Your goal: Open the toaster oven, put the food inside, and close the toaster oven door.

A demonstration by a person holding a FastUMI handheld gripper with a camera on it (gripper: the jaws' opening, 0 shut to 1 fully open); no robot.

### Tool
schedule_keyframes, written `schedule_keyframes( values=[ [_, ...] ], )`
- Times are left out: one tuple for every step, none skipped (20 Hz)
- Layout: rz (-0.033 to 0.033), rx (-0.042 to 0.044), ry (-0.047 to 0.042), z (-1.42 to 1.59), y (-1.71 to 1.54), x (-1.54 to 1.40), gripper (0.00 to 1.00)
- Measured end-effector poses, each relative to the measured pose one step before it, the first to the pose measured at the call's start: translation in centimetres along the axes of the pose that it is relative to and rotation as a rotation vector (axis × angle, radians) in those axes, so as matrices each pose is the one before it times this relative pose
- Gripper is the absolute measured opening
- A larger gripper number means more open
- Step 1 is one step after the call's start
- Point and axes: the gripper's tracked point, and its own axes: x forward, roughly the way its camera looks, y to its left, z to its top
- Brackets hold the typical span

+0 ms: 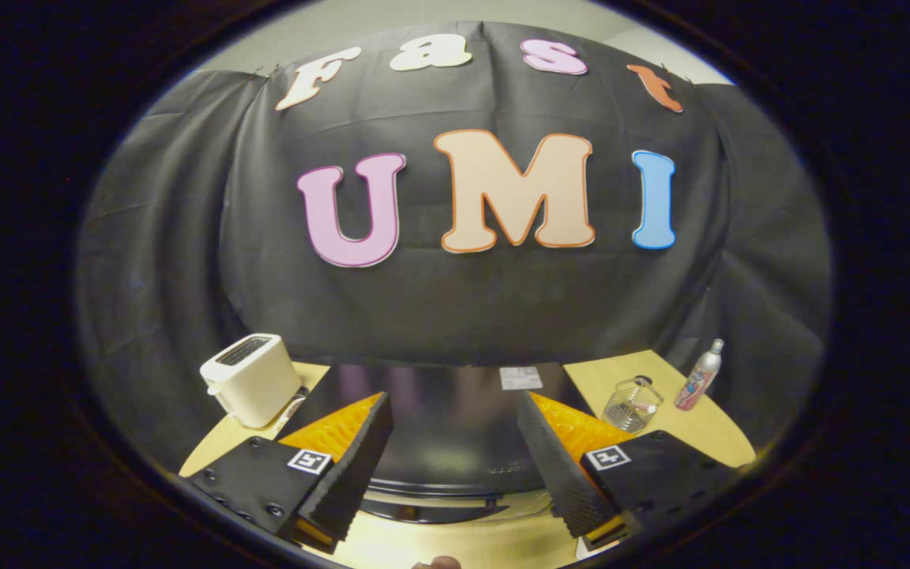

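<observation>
The tool [455, 450] is spread wide with nothing between its fingers; the toaster oven [439, 427] lies straight ahead and just below, its dark glossy top spanning the gap between the fingers, long axis running side to side on the desk [692, 427]; its door and handle probably face the tool, so reaching them likely calls for dropping lower.

One toaster [250, 379], one basket [633, 403], one bottle [700, 375]

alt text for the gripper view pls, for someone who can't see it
The gripper hangs open above a black toaster oven on a wooden table, its fingers spread with nothing between them. A white toaster sits beyond the left finger; a wire basket and a bottle sit beyond the right.
</observation>
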Motion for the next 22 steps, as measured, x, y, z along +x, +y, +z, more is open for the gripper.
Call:
schedule_keyframes(
  values=[
    [0.01348, 0.01084, 0.00819, -0.983, 0.573, 0.071, 1.0],
    [0.00292, 0.0131, 0.01191, -0.773, 0.356, 0.129, 1.0],
    [0.0025, 0.00971, 0.00865, -0.815, 0.303, 0.01, 1.0],
    [0.00161, 0.00495, 0.01606, -0.798, 0.236, 0.01, 1.0],
    [-0.00077, 0.00233, 0.01547, -0.856, 0.097, 0.175, 1.0],
    [0.00234, -0.00035, 0.01451, -0.604, 0.146, 0.016, 1.0],
    [-0.00491, -0.0042, 0.01159, -0.635, -0.104, 0.059, 1.0],
    [-0.00727, -0.00823, 0.02208, -0.818, -0.093, 0.159, 1.0],
    [-0.00667, -0.01369, 0.0368, -1.332, -0.168, 0.011, 1.0],
    [-0.00606, -0.00696, -0.03985, 0.727, 0.125, 0.02, 1.0],
    [-0.00351, 0.00128, 0.02663, -0.449, -0.23, -0.403, 1.0],
    [-0.00392, 0.00791, -0.01882, 0.223, -0.088, -0.135, 1.0],
    [-0.0095, 0.00238, 0.00312, -0.489, -0.078, -0.338, 1.0],
    [-0.00778, 0.00022, -0.00707, -0.06, -0.086, -0.347, 1.0],
    [-0.00076, 0.0052, -0.00403, -0.149, 0.127, -0.288, 1.0],
    [-0.00083, 0.00318, -0.00718, -0.147, -0.089, -0.361, 1.0],
    [0.00482, -0.00081, 0.01655, -0.848, 0.095, -0.866, 1.0],
    [0.00727, 0.00389, -0.01571, 0.512, -0.004, -0.712, 1.0],
    [0.00677, -0.00243, 0.01492, -0.492, -0.099, 0.22, 1.0],
    [0.00535, -0.00314, -0.00995, 0.135, 0.095, -0.358, 1.0],
    [0.00651, -0.00619, 0.00964, -0.718, -0.193, -0.234, 1.0],
    [0.00533, -0.00409, -0.00154, 0.001, 0.046, -0.468, 1.0]
  ],
)
